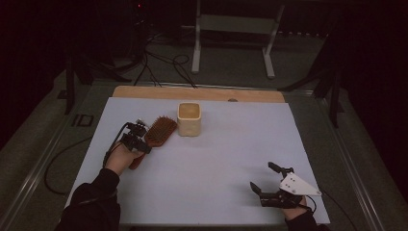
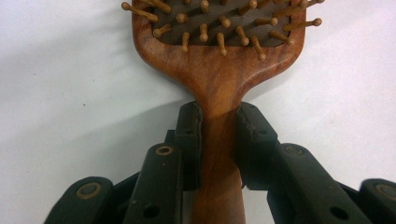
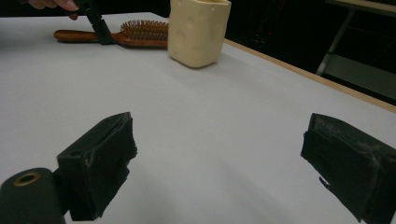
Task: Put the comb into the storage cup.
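A wooden hairbrush [image 2: 219, 70] with wooden bristles lies on the white table cover, bristles up. My left gripper [image 2: 219, 126] is shut on its handle just below the head; both pads press the wood. From above, the hairbrush [image 1: 159, 130] lies left of centre with the left gripper [image 1: 137, 137] over its handle. A cream square cup [image 1: 189, 118] stands upright just right of the brush head. My right gripper [image 1: 262, 178] rests near the front right, jaws wide open with nothing between them. The right gripper view shows the cup [image 3: 198, 30] and hairbrush [image 3: 135, 33] far off.
The white table cover [image 1: 216, 159] spans most of the table, with a wooden strip [image 1: 197, 94] along its far edge. Cables and a white metal stand [image 1: 231, 29] lie on the floor beyond. Dark floor runs along both sides.
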Tool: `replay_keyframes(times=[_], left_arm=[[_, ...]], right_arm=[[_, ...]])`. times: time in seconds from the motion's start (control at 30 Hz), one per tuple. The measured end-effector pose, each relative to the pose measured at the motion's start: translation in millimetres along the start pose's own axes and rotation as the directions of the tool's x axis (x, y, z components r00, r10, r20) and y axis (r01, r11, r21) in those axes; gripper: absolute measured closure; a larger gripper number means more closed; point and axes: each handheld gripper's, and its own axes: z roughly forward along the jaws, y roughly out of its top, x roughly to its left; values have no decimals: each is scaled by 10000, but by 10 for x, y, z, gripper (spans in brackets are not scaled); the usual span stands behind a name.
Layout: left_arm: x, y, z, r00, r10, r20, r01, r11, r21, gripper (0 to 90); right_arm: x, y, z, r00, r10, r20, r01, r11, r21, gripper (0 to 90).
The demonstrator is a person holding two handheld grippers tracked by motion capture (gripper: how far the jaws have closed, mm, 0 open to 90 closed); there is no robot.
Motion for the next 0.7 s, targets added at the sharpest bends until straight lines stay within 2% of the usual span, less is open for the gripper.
replay_keyframes(times=[0.23,0.53,0.7], left_arm=[[-37,-62,-20,9995,90,-315,-104,9989,-460,737],[-87,-116,-240,9992,290,-291,-325,9916,-1255,737],[-112,-123,-403,9991,286,-325,-337,9848,-1706,737]], right_arm=[[-1,-2,3,10000,56,28,-56,10000,33,84],[0,0,6,10000,14,23,-14,10000,21,84],[2,2,6,10000,1,7,-1,10000,1,84]])
